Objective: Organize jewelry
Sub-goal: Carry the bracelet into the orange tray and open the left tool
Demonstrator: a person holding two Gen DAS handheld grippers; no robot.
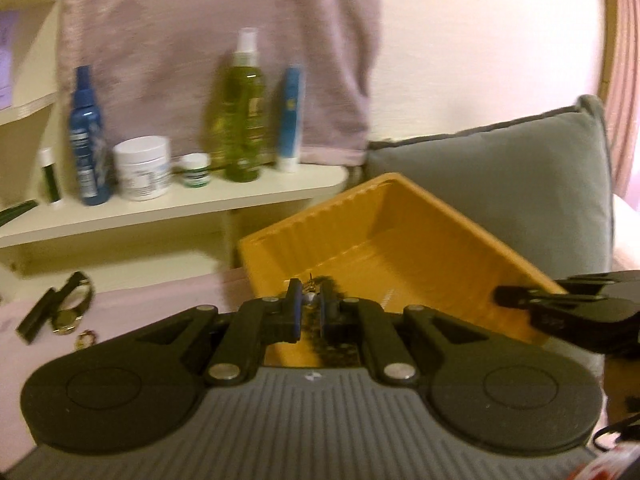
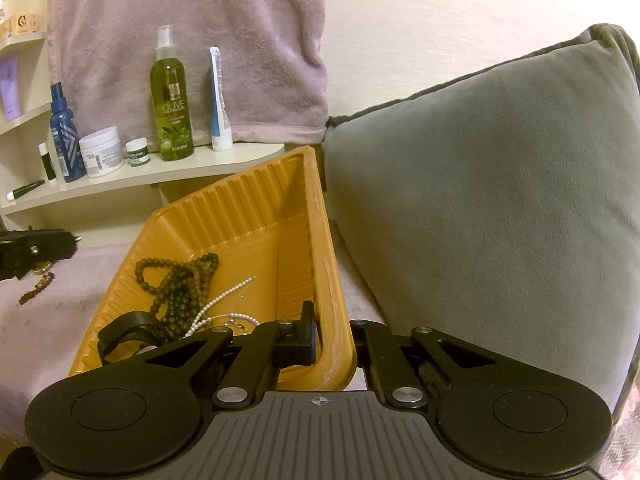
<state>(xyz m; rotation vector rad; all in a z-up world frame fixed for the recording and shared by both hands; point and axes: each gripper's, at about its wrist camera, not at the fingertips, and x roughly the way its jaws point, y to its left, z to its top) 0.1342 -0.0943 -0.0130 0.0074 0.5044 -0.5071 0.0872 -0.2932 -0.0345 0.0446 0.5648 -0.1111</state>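
My left gripper (image 1: 311,304) is shut on a small silvery piece of jewelry (image 1: 310,297), held just over the near rim of the orange tray (image 1: 360,236). My right gripper (image 2: 332,340) is shut on the right wall of that tray (image 2: 326,280); its tips also show at the tray's right rim (image 1: 516,296) in the left wrist view. Inside the tray lie dark bead necklaces (image 2: 182,280), a pearl strand (image 2: 224,298) and a black strap (image 2: 128,330). On the pink cloth to the left lie a gold watch (image 1: 68,314), a ring (image 1: 86,338) and a brown bead bracelet (image 2: 36,290).
A grey cushion (image 2: 480,208) stands right behind the tray. A white shelf (image 2: 160,170) at the back left carries a green spray bottle (image 2: 172,112), blue bottles, jars and tubes. A pink towel (image 2: 180,20) hangs above it.
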